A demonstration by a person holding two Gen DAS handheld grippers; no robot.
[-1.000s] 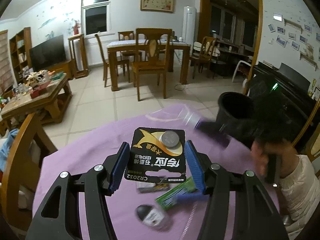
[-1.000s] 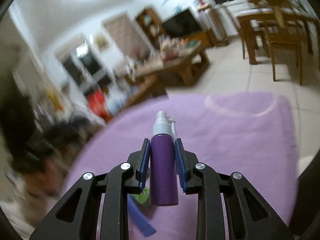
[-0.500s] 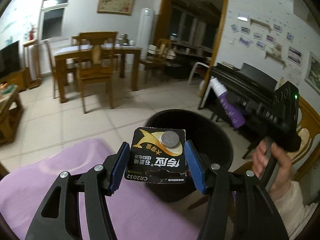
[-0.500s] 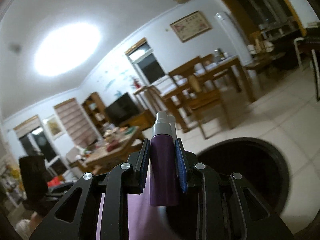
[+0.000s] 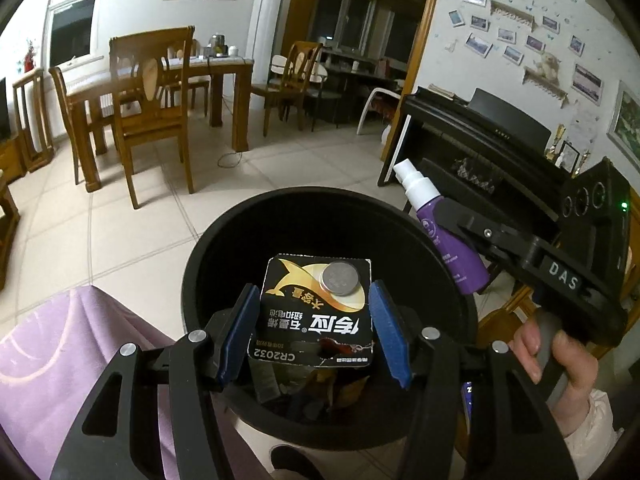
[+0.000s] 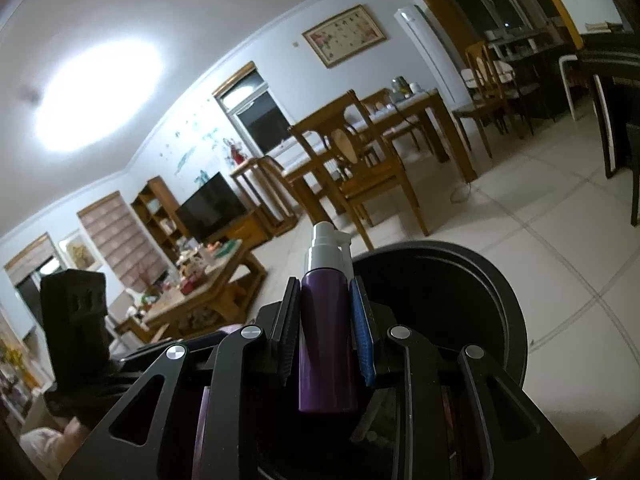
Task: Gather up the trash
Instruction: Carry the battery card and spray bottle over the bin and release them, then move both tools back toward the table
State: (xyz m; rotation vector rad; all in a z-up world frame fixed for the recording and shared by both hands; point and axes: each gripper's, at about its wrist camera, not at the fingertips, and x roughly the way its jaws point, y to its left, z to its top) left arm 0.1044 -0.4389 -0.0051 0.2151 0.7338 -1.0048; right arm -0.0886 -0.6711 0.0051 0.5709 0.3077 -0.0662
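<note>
1. Two pieces of trash are in hand over the black bin (image 5: 224, 240). I hold a coin-battery card (image 5: 316, 312) in the left gripper (image 5: 314, 334), its blue pads pressed on the card's two side edges, jaws roughly half apart. The card lies flat, directly above the bin's mouth.
2. My right gripper (image 6: 326, 328) is clamped narrow on a purple spray bottle (image 6: 326, 344). The bottle's long axis runs along the fingers, white nozzle forward.
3. In the left wrist view the bottle sits over the bin's right rim, angled up and away, not yet centred on the opening.
4. Judgement: the card is nearer a clean drop; loosening the left jaws should let it fall inside. The bottle needs bringing inward over the bin first.
5. Litter already lies at the bin's bottom. The purple tablecloth (image 5: 60, 340) ends just left of the bin.
</note>
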